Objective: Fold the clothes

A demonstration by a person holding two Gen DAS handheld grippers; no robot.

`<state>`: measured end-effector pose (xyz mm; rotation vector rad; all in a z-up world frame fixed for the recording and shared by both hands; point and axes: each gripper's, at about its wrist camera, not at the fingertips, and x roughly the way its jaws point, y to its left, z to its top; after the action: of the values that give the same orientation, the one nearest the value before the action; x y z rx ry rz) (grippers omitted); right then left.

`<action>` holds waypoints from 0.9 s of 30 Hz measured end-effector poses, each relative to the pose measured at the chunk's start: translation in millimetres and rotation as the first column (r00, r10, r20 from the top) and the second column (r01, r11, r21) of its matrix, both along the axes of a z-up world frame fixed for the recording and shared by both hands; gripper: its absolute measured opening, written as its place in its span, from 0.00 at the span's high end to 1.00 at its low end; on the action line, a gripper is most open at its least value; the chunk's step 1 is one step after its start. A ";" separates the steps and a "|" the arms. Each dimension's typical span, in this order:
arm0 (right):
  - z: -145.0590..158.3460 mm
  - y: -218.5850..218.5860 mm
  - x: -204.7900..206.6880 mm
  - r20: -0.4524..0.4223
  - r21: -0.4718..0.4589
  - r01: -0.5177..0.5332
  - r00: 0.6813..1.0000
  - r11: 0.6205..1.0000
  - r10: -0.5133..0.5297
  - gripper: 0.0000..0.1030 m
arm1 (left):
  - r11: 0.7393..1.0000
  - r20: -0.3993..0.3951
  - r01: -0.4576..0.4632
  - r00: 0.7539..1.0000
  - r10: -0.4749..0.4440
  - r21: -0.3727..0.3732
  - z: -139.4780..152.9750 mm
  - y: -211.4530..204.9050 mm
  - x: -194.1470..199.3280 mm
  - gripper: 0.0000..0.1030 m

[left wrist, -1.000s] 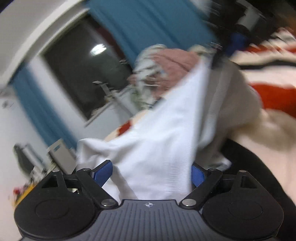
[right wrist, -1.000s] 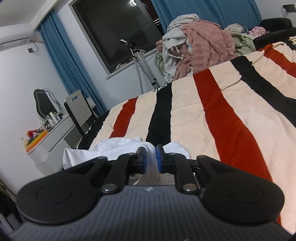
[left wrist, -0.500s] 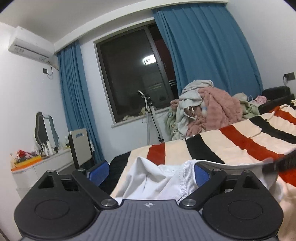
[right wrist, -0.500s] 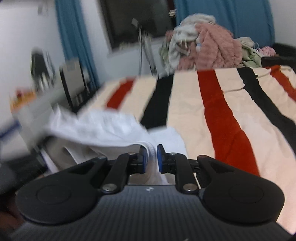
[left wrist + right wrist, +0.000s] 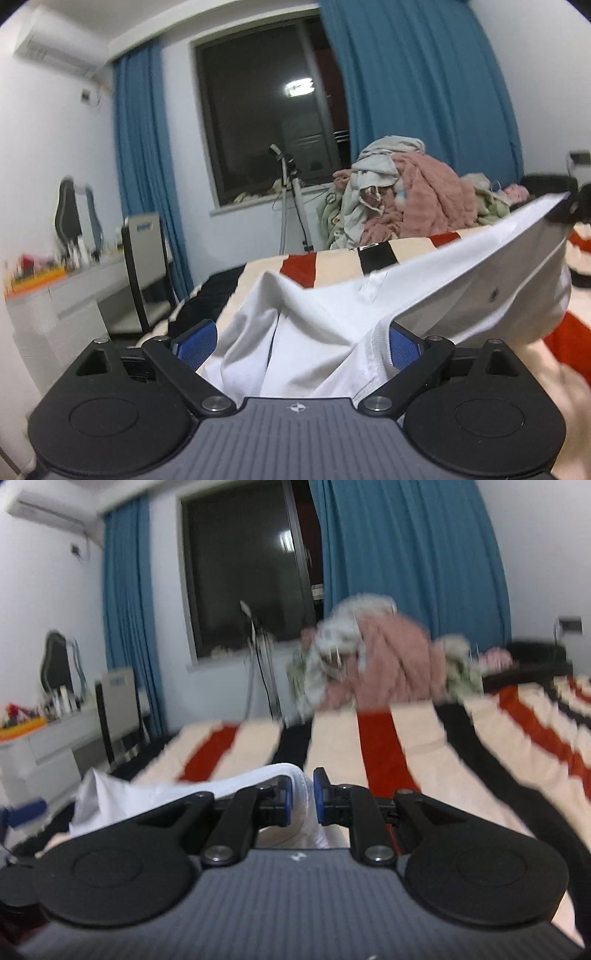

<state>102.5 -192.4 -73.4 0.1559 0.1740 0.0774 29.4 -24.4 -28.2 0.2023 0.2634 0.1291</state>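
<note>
A white garment point(image 5: 369, 314) hangs stretched above the striped bed point(image 5: 569, 336). In the left wrist view my left gripper point(image 5: 299, 341) is open, its blue pads wide apart, with bunched white cloth lying between them. The cloth rises to the right, where my right gripper point(image 5: 570, 206) holds its far edge. In the right wrist view my right gripper point(image 5: 301, 797) is shut on a ribbed edge of the white garment point(image 5: 147, 794), which trails to the left. The left gripper's blue pad point(image 5: 27, 808) shows at the left edge.
A pile of pink and pale clothes point(image 5: 399, 195) lies at the far end of the bed point(image 5: 443, 753). A tripod point(image 5: 291, 206) stands under the dark window. A chair point(image 5: 144, 258) and a white desk point(image 5: 55, 295) stand to the left.
Both grippers have risen and the right one has moved away to the right, pulling the white garment taut. The left gripper stays open and the right stays shut on the cloth.
</note>
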 end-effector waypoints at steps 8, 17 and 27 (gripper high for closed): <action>8.2 23.1 -10.4 0.119 -0.188 0.028 0.993 0.982 -0.006 0.85 | 0.989 0.235 -0.143 0.961 0.146 -0.030 20.0 14.1 -37.2 0.04; -30.5 33.1 34.4 -0.296 -0.155 -0.124 0.952 0.980 0.073 0.49 | 0.976 0.272 -0.195 0.938 0.214 -0.096 28.6 26.7 -48.4 0.04; -1.9 3.9 10.5 -0.054 -0.025 0.116 0.992 0.993 -0.117 0.49 | 0.983 0.150 -0.153 0.974 0.167 -0.103 24.5 34.0 -36.9 0.04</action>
<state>113.0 -188.5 -75.3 0.1461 0.2211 -0.0450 -7.5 9.6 -3.7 0.0795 0.1262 0.2918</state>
